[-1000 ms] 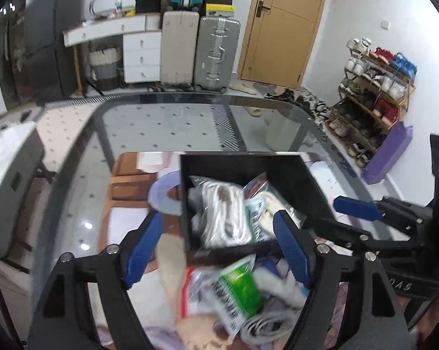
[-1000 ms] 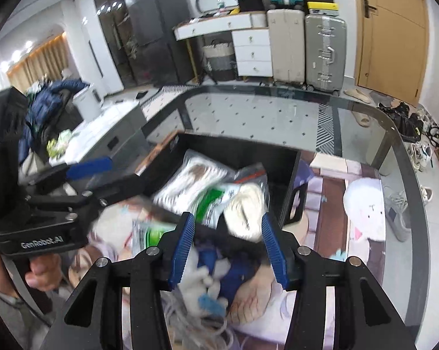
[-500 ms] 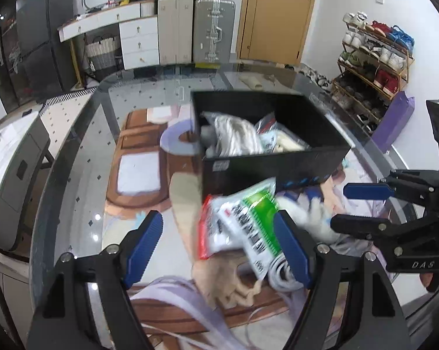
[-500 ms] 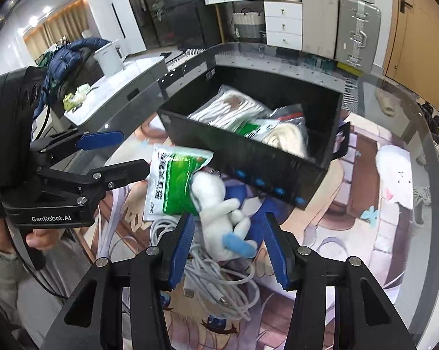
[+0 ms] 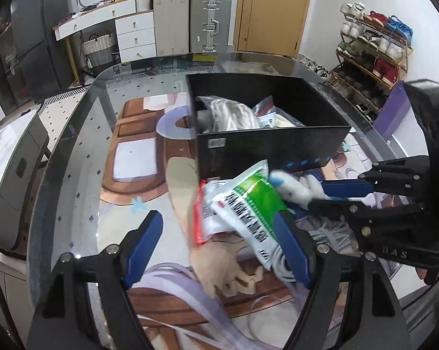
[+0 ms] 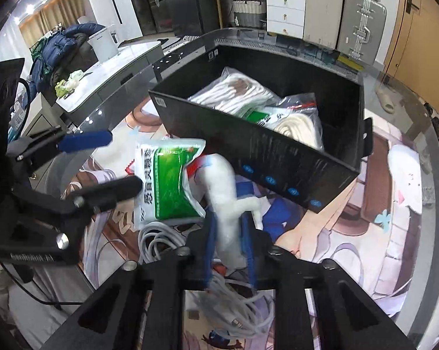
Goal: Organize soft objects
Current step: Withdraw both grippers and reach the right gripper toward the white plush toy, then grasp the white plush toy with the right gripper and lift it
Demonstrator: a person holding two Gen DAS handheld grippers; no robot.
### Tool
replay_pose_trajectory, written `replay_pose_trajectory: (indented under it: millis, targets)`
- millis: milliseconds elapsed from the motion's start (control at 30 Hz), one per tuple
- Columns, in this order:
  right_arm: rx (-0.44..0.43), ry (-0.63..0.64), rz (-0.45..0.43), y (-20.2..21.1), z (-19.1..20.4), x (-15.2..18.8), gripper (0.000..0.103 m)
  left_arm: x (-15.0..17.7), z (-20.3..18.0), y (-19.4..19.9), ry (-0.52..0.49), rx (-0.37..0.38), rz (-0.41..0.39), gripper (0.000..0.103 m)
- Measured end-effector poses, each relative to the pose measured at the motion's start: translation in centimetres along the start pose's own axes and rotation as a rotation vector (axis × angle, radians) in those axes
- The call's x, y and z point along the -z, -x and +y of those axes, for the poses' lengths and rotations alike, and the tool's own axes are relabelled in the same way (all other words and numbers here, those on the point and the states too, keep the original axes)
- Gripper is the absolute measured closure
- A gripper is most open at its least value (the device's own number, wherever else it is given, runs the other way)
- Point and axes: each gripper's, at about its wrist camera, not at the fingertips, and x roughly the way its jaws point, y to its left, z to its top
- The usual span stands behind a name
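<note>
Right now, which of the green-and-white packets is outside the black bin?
The large green-and-white packet lying on the table in front of the black bin, beside the white plush toy. The other green-printed packet sits inside the bin among the bagged white items.

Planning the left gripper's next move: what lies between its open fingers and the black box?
In the left wrist view, the green-and-white packet lies between the left gripper and black box.

From my left wrist, two hard-shell suitcases (image 5: 190, 23) stand at twelve o'clock beside a wooden door (image 5: 273, 11). At two o'clock a shoe rack (image 5: 371, 49) lines the wall. A white drawer unit (image 5: 134, 36) and wicker basket (image 5: 97, 49) sit at eleven.
</note>
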Motion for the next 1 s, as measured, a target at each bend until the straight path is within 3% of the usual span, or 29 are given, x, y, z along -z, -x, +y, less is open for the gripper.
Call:
replay_pose_trajectory:
  millis: [367,600,733,1000]
  targets:
    - [0.034,-0.028,-0.009,2.1,-1.9,1.9,0.086,-0.5,-3.2,-1.3,-0.038,-0.006,0.026,0.025]
    - [0.027,-0.02,0.001,2.1,-2.0,2.6,0.086,-1.3,-4.2,-2.4,-0.038,-0.057,0.019,0.025]
    - [0.026,-0.017,0.006,2.1,-1.8,2.8,0.086,-1.0,-4.2,-2.8,-0.066,-0.097,0.027,0.025]
    - [0.028,-0.01,0.012,2.1,-1.7,2.8,0.086,0.7,-1.7,-1.9,-0.076,-0.093,0.051,0.025]
